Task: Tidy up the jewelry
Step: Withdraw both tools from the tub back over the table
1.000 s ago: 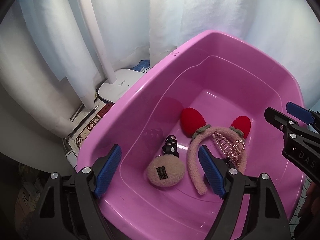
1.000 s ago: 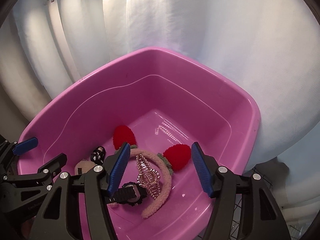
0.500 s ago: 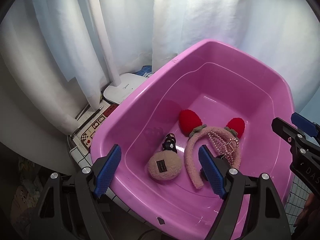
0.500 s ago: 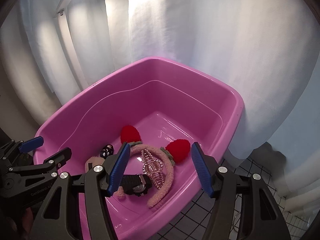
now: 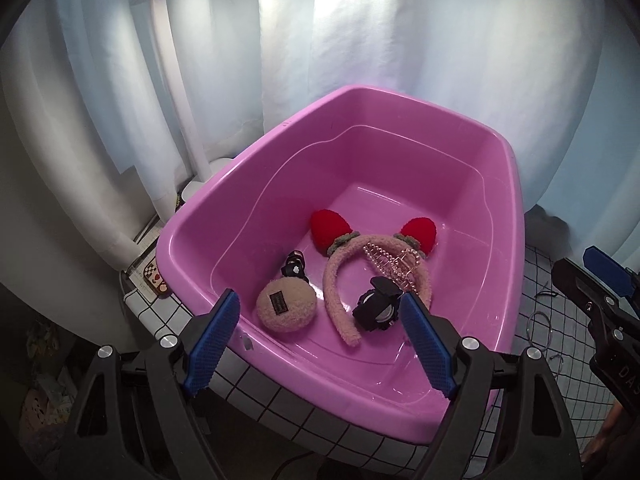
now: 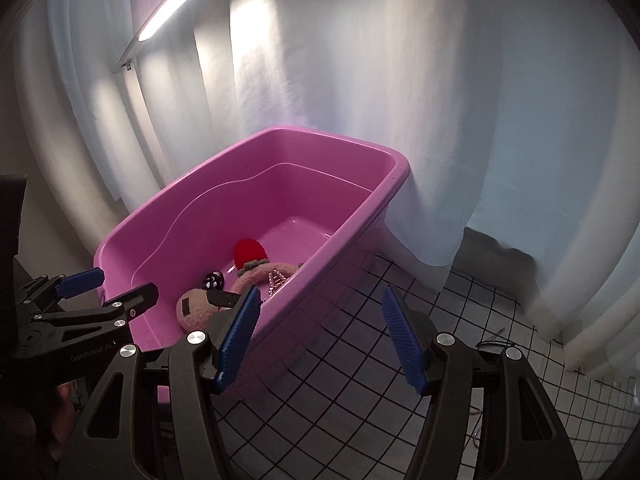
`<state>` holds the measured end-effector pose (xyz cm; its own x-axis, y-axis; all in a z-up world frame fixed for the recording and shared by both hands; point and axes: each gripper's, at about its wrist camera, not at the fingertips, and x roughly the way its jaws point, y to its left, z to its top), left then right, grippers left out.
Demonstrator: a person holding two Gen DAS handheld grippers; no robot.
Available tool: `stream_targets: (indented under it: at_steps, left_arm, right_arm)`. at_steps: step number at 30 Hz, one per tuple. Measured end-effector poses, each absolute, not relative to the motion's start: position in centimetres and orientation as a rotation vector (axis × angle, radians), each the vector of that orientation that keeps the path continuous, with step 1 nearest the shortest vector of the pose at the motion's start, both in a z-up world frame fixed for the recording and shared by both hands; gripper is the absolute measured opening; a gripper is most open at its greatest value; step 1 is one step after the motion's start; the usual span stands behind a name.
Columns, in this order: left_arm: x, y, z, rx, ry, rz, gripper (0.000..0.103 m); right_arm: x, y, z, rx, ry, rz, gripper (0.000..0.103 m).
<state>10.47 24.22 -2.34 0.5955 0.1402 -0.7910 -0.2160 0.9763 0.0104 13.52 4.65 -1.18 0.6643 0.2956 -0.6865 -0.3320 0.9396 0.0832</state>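
Observation:
A pink plastic tub [image 5: 516, 216] [image 6: 360, 224] stands on the tiled table. In it lie a fuzzy pink headband with red ears [image 5: 340, 276] [image 6: 260, 272], a rose-gold claw clip [image 5: 394, 262], a black watch [image 5: 378, 308], a round fuzzy beige pouch [image 5: 286, 306] [image 6: 194, 310] and a small black hair tie [image 5: 294, 266] [image 6: 214, 279]. My left gripper [image 5: 320, 340] [image 6: 116, 288] is open and empty above the tub's near rim. My right gripper [image 6: 320, 340] [image 5: 592, 268] is open and empty, to the right of the tub over the tiles.
White curtains [image 5: 360, 40] hang behind the tub. A white lamp pole [image 5: 176, 92] with its base stands at the tub's left; its lit bar [image 6: 176, 12] shows overhead. Thin wires [image 5: 538, 320] [image 6: 494, 340] lie on the checked tablecloth [image 6: 360, 380] to the right.
Both grippers have pulled back and up from inside the tub. The right gripper has swung to the right, over the tiles. The items in the tub have not moved.

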Motion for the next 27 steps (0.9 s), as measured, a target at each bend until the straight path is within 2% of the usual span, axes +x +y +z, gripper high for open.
stream_targets:
  at_steps: [16,27]
  left_arm:
    - [6.7,12.1,-0.9,-0.047,0.839,0.013,0.084]
    - [6.8,3.8,-4.1,0.035,0.882,-0.147,0.084]
  right_arm:
    - [3.8,-14.4,-2.9,0.049,0.774,0.068,0.063]
    - [1.3,-19.1,-7.2,0.134,0.835,-0.024,0.064]
